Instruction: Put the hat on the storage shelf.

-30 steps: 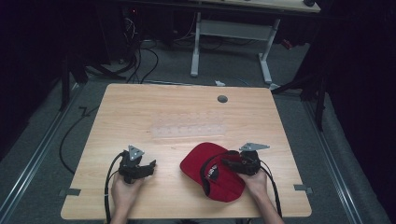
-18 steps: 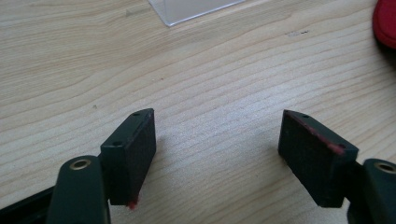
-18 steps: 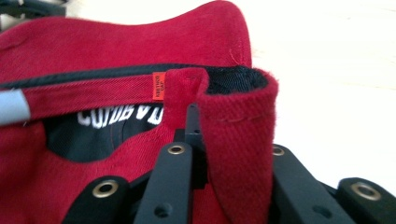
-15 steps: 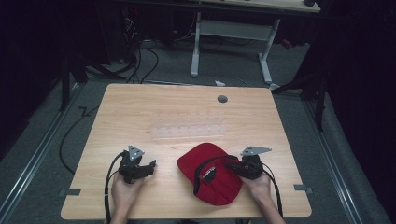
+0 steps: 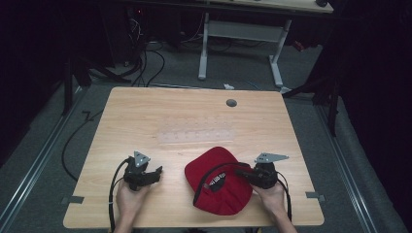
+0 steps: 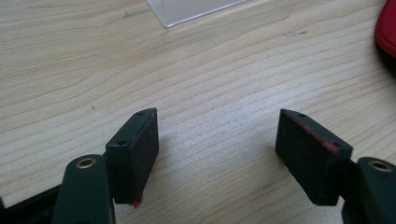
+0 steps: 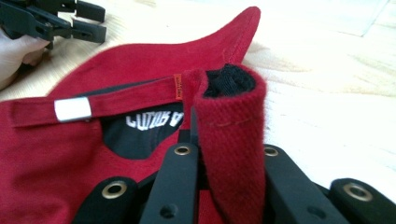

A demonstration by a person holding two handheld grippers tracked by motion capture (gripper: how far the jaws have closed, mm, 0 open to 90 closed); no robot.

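Red baseball cap (image 5: 218, 182) lies at our table's (image 5: 194, 121) near edge, its folded back rim pinched in our right gripper (image 5: 245, 174), whose jaws have just closed, while our left gripper (image 5: 154, 174) rests open beside it.

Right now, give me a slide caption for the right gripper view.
Right hand-held gripper pinching a fold of the red cap above the wooden table.
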